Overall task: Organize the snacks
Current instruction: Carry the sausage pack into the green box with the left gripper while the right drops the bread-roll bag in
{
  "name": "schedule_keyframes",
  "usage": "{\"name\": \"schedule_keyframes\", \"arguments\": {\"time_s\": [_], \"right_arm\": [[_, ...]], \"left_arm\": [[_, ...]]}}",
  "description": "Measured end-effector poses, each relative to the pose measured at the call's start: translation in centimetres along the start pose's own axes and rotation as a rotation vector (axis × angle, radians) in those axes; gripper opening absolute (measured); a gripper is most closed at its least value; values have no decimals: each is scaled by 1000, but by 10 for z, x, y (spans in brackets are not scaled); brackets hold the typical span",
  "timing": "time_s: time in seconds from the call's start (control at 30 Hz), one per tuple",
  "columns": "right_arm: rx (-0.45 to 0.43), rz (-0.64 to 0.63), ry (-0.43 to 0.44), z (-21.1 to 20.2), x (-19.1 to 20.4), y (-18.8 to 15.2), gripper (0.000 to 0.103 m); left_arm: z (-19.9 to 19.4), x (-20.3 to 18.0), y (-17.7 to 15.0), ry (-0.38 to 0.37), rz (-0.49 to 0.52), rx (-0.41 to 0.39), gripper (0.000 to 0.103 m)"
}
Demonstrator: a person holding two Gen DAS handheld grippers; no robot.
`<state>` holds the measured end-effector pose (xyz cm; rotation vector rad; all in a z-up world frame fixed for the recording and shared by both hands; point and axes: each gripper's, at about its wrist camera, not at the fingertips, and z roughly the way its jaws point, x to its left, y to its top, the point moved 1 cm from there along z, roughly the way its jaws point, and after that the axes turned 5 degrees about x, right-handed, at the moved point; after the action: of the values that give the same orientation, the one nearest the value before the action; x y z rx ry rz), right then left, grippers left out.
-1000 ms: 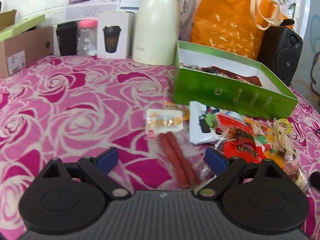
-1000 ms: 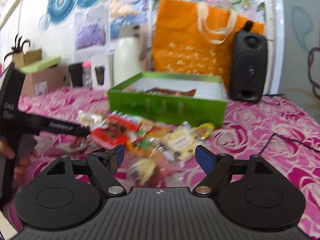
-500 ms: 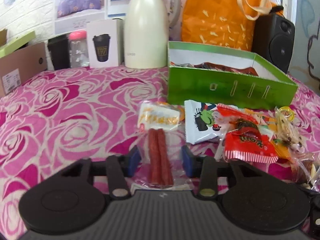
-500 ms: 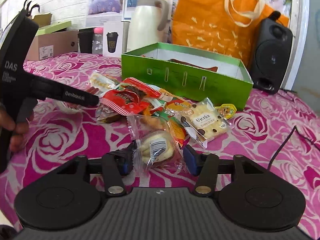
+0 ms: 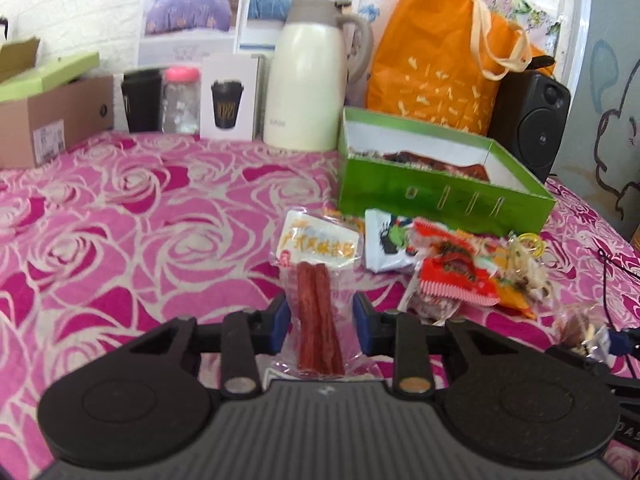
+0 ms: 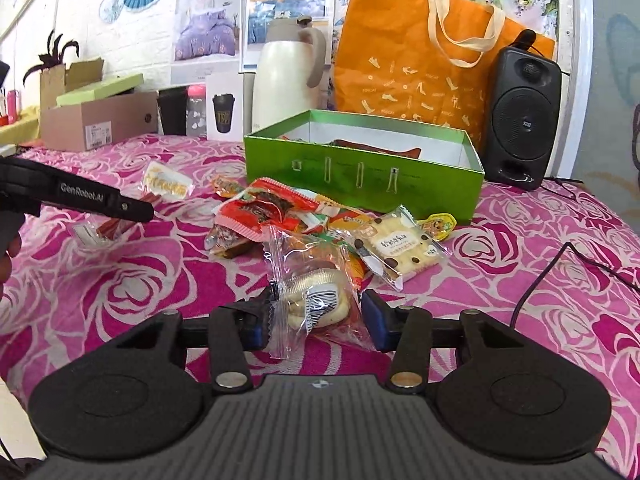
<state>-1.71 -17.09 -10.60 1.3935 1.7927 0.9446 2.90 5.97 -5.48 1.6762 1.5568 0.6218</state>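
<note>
My left gripper [image 5: 319, 323] is shut on a clear packet of two red sausage sticks [image 5: 318, 316] and holds it off the cloth. My right gripper [image 6: 315, 319] is shut on a clear bag with a round pastry [image 6: 314, 300], also lifted. A green open box [image 5: 440, 196], also in the right wrist view [image 6: 360, 174], holds some brown snacks at the back. A pile of loose snack packets [image 6: 304, 216] lies in front of it, with a cookie packet [image 6: 398, 246] on its right.
A pink rose-patterned cloth [image 5: 120, 220] covers the table. Behind stand a cream thermos [image 5: 310, 84], an orange bag [image 5: 444, 64], a black speaker [image 6: 524, 116], a white cup box [image 5: 228, 98] and a cardboard box [image 5: 48, 116]. A black cable [image 6: 560, 268] runs at the right.
Both grippers went from open to shut: the left closed on the sausage packet, the right on the pastry bag. Both packets now hang lifted off the cloth.
</note>
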Motion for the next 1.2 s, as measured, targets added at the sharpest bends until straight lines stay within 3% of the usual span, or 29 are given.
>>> {"name": "schedule_keyframes", "arguments": {"time_s": [0.27,0.43,0.6,0.73,0.77,1.2], "right_arm": [[-76,-36,-34,-14,7,7,79],[-161,-4,-41,-24,-7,25,79],[-244,30,-80,-35,-12,39,79],[-229,9,-67,-30,-10,36,79],[-226,5,-62,-29,-10,36,66],[-238,74,-48,-7,-29,44,61]], "left_arm": [[-22,-36,13,13,121,-93,30],[-10,-54,36,34,142,-135,30],[-2,-62,49,63,103,-164,30],[4,-64,50,56,100,-148,30],[5,-64,51,53,100,-145,30],[32,-65,67,17,95,-139,30]]}}
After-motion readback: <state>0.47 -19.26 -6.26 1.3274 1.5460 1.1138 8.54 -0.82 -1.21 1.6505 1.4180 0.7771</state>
